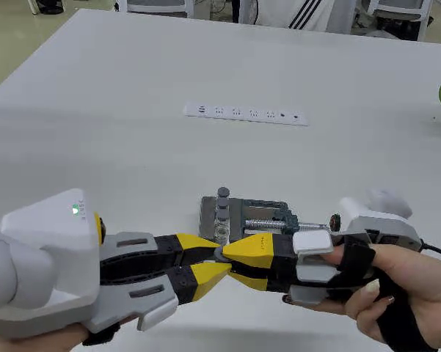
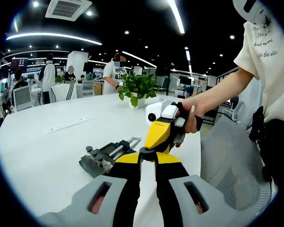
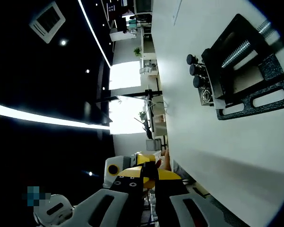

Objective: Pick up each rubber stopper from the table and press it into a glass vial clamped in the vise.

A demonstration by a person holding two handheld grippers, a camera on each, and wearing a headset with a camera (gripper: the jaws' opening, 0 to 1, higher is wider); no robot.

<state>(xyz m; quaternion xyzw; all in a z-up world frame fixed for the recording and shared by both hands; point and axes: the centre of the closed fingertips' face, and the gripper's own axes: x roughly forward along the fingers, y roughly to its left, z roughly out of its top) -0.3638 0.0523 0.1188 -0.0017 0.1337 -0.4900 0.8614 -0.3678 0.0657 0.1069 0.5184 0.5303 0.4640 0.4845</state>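
Over the near end of the vise (image 1: pixel 268 214): both pairs of tongs meet tip to tip, above the tabletop (image 1: pixel 95 132).
Left tongs (image 2: pixel 147 157): drawn almost together, with a small grey stopper (image 2: pixel 145 151) pinched at the very tips.
Right tongs (image 1: pixel 233 260): narrowed to a point, tips touching the same stopper from the other side; whether they grip it too, I cannot tell.
Right hand (image 1: pixel 385 293): wrapped round the handle of the right tongs.
Vials (image 1: pixel 222 213): a row of four upright in the vise — three capped with dark stoppers, the nearest vial (image 1: pixel 221 235) clear and open.
Power strip (image 1: pixel 246 113): flat on the tabletop, well beyond the vise.
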